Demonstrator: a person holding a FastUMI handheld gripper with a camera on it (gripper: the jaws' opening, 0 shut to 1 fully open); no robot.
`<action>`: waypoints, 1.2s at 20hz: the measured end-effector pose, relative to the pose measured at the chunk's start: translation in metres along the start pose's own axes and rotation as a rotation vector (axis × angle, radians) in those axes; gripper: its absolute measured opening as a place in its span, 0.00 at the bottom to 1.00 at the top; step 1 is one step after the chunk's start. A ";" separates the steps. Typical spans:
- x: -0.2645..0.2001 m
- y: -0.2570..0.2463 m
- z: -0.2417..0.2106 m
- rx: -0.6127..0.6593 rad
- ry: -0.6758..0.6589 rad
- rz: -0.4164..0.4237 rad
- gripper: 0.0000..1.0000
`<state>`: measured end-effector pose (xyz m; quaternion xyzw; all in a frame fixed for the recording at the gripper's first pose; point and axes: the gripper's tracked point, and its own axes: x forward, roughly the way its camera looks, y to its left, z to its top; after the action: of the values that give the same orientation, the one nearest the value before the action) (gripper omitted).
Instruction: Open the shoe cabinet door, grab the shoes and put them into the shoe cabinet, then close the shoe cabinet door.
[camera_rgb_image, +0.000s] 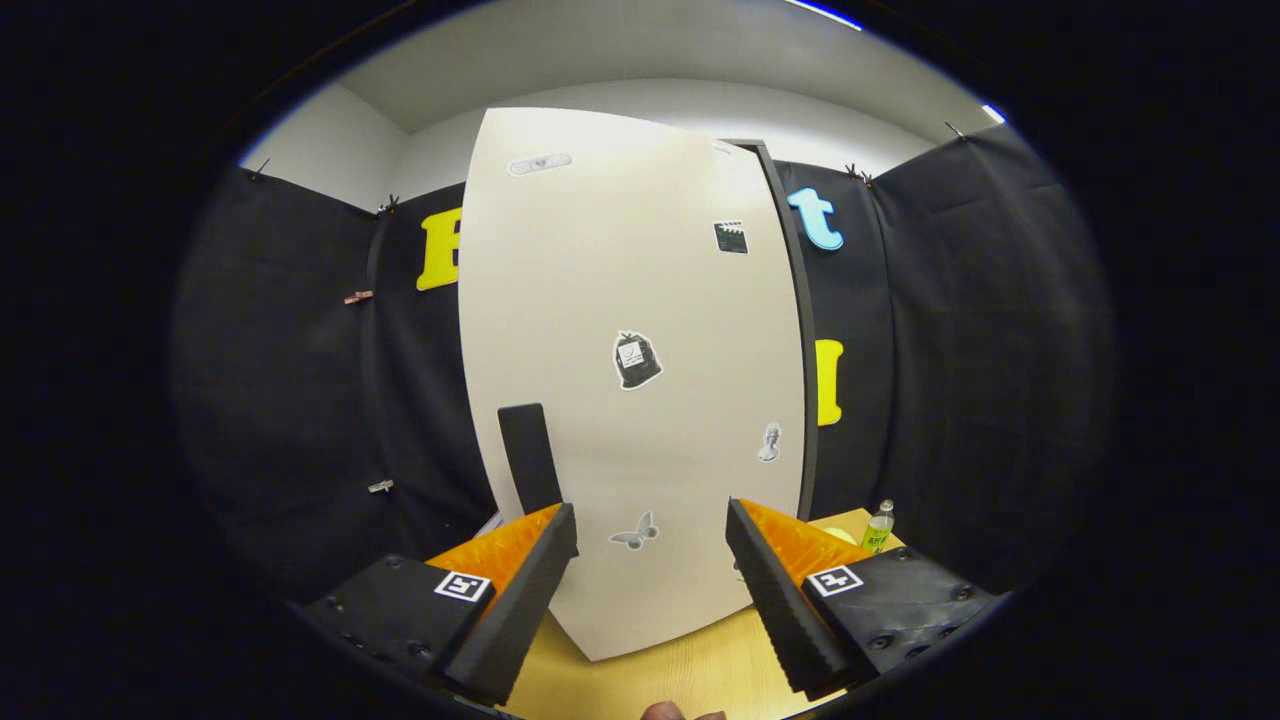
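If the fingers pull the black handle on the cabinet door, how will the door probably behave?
The cabinet door looks like a flat rigid panel, so it would likely swing as one piece, not bend. The handle is a slim upright bar near one edge, probably giving good leverage. The gripper is open, fingers apart just before the door, so nothing is held yet.

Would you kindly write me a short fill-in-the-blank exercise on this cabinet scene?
1. The hand-held gripper is ____, holding nothing.
2. The shoe cabinet door is ____.
3. The dark handle sits just beyond the ____ finger.
4. A butterfly sticker shows ____ the fingers.

Missing words: open; closed; left; between
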<state>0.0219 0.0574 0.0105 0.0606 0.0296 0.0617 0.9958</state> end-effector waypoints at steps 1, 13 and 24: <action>-0.001 -0.001 0.001 0.001 -0.003 -0.002 0.98; 0.005 -0.023 0.001 -0.042 -0.001 -0.059 0.98; 0.012 -0.026 0.000 -0.082 0.003 -0.083 0.98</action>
<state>0.0370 0.0329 0.0067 0.0183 0.0309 0.0215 0.9991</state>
